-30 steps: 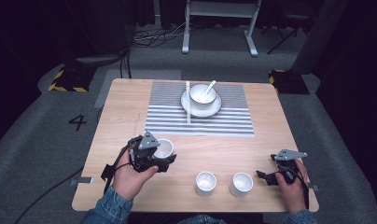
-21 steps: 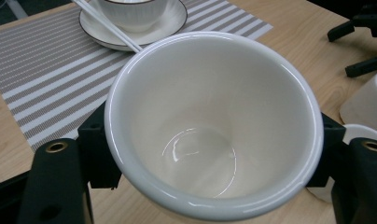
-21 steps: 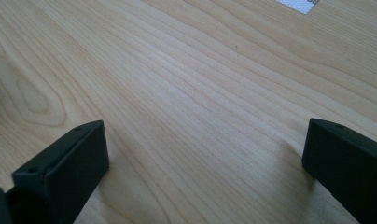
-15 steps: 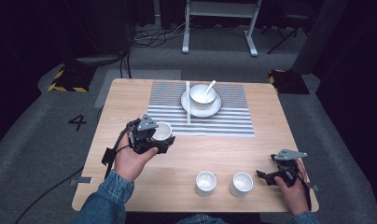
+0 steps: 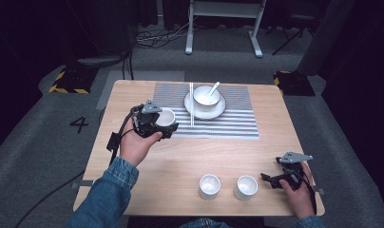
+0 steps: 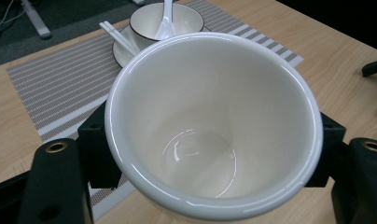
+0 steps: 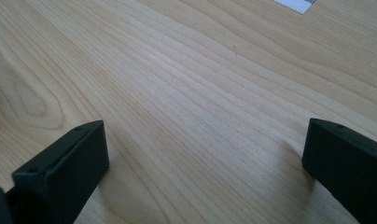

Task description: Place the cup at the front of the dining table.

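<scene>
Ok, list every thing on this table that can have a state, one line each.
left gripper: shut on the white cup
white cup: held off the table, upright, empty
right gripper: open, nothing between its jaws, low over bare wood
two cups near the front edge: upright, standing apart
bowl: on its plate, spoon leaning in it
chopsticks: lying across the plate's left rim onto the striped mat

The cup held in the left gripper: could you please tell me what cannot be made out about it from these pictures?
- Left gripper view: the cup hides where the fingers meet its outer wall; its base is cut off by the bottom edge.
- High view: the left gripper covers the cup's near side, so whether it touches the striped mat is unclear.
</scene>
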Available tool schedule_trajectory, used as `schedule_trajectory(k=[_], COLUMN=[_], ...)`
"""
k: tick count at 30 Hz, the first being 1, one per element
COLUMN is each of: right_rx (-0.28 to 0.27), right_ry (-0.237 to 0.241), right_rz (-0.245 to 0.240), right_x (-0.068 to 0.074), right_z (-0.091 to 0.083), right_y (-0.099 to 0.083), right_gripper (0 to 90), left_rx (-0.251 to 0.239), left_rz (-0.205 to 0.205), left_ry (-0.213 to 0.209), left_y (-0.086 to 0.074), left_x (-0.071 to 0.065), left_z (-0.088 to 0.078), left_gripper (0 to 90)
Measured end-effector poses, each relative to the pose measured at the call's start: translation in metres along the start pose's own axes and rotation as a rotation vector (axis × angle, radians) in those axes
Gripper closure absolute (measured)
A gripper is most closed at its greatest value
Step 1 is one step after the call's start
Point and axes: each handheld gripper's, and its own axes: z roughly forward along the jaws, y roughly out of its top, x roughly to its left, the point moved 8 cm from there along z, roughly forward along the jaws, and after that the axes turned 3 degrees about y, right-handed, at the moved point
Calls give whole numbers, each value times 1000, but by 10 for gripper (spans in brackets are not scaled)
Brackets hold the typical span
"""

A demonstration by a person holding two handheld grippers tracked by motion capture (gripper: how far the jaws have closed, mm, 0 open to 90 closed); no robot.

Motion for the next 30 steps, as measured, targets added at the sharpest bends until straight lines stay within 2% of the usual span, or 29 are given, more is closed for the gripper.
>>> schedule_trajectory(k=[4, 9, 15, 18, 23, 25, 30], right_rx=[0, 0, 0, 0, 0, 0, 0], right_ry=[0, 0, 0, 0, 0, 0, 0], right_rz=[0, 0, 0, 0, 0, 0, 0], right_x=[0, 0, 0, 0, 0, 0, 0], right_z=[0, 0, 0, 0, 0, 0, 0], right_y=[0, 0, 0, 0, 0, 0, 0], right_gripper=[4, 5, 5, 5, 5, 5, 5], left_rx=[-10, -27, -31, -24, -53, -46, -20], left_rz=[14, 10, -4, 6, -9, -16, -3], left_ry=[20, 33, 49, 61, 67, 72, 88], left_y=[10, 22, 32, 35, 40, 41, 42], left_x=[7, 15, 25, 31, 39, 43, 52], left_z=[5, 14, 32, 41, 56, 63, 80], left_gripper=[266, 266, 266, 266, 266, 266, 266])
